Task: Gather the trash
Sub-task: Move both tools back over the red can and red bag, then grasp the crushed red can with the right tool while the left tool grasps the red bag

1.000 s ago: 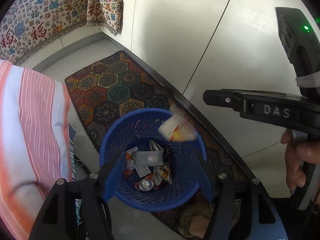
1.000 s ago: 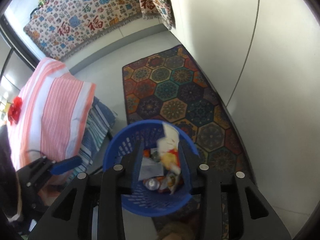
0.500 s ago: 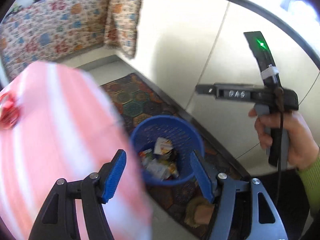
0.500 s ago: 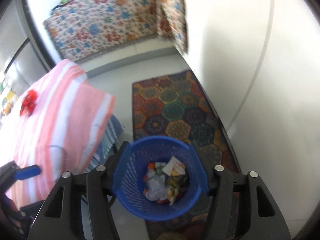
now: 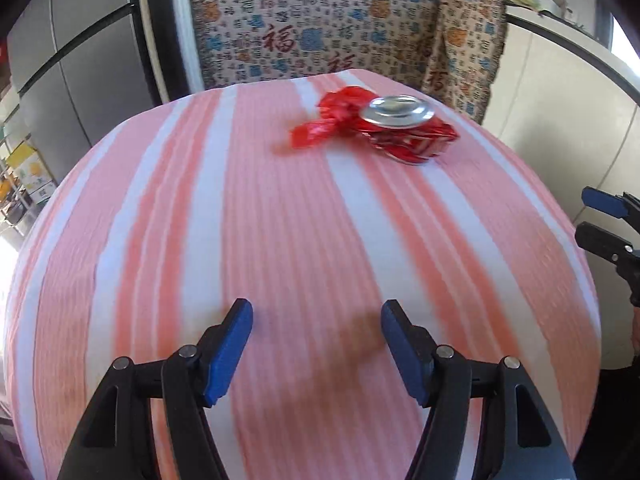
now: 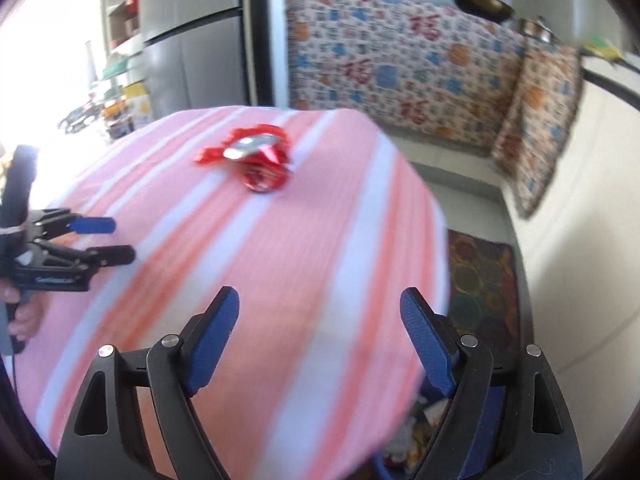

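Well ahead of left gripper (image 5: 316, 344): crushed can (image 5: 404, 130).

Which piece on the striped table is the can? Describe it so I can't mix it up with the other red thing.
Look at the pink-and-white striped tablecloth, toward its far end by the patterned hanging cloth. The crushed can lies there, against a crumpled red wrapper. Only the can shows a round silver metal end; the wrapper is all red film.

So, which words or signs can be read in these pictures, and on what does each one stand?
"福": large red character, repeated on the patterned cloth hanging behind the table.
Crushed red can: white print, too crumpled to read.
Left gripper: light lettering on its body, too blurred.
Nothing else is legible.
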### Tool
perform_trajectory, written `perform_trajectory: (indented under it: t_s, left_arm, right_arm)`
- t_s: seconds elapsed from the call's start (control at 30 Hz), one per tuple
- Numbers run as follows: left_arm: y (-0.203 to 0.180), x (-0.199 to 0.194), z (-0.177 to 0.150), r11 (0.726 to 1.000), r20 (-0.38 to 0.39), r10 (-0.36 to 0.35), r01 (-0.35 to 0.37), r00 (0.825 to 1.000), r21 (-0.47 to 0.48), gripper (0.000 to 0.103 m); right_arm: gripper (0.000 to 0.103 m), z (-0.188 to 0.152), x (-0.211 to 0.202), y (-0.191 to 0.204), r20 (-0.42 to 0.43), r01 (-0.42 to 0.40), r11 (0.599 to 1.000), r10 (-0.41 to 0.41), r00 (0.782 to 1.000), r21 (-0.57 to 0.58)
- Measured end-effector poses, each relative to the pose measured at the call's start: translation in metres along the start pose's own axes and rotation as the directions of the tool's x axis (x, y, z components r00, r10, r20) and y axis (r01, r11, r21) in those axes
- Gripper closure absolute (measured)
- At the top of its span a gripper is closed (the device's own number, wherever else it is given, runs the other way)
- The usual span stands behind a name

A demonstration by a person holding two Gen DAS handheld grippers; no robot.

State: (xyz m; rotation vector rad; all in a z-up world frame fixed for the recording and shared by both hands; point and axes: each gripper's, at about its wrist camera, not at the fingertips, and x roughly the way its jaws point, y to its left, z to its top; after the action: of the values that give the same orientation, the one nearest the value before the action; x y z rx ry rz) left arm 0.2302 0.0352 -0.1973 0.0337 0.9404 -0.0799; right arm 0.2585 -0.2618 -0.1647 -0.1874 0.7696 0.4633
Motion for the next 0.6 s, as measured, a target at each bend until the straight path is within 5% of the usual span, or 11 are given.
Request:
perform_trajectory:
  t_s: [0.13, 0.33, 0.6]
  left_arm:
    - [0.029, -0.002, 0.002, 0.999, 0.029, -0.033, 0.034, 0.999, -0.029, 0.035]
    - [0.024, 0.000, -0.002, 1.000, 0.022, -0.002, 0.002, 1.000, 0.000, 0.034]
    - [0.024, 0.000, -0.002, 1.000, 0.023, -0.009, 0.010, 1.000, -0.006, 0.034]
  right_arm:
    - [0.009, 0.040, 0.035, 0.028, 0.002, -0.014, 0.998, 0.014, 1.000, -0.067]
    - [0.008, 0.097, 0.091, 0.047, -0.029, -0.037, 0.990, 0.034, 0.999, -0.136]
    - [0.012, 0.109, 0.139, 0.063, -0.142, -0.075, 0.959, 0.036, 0.989, -0.275]
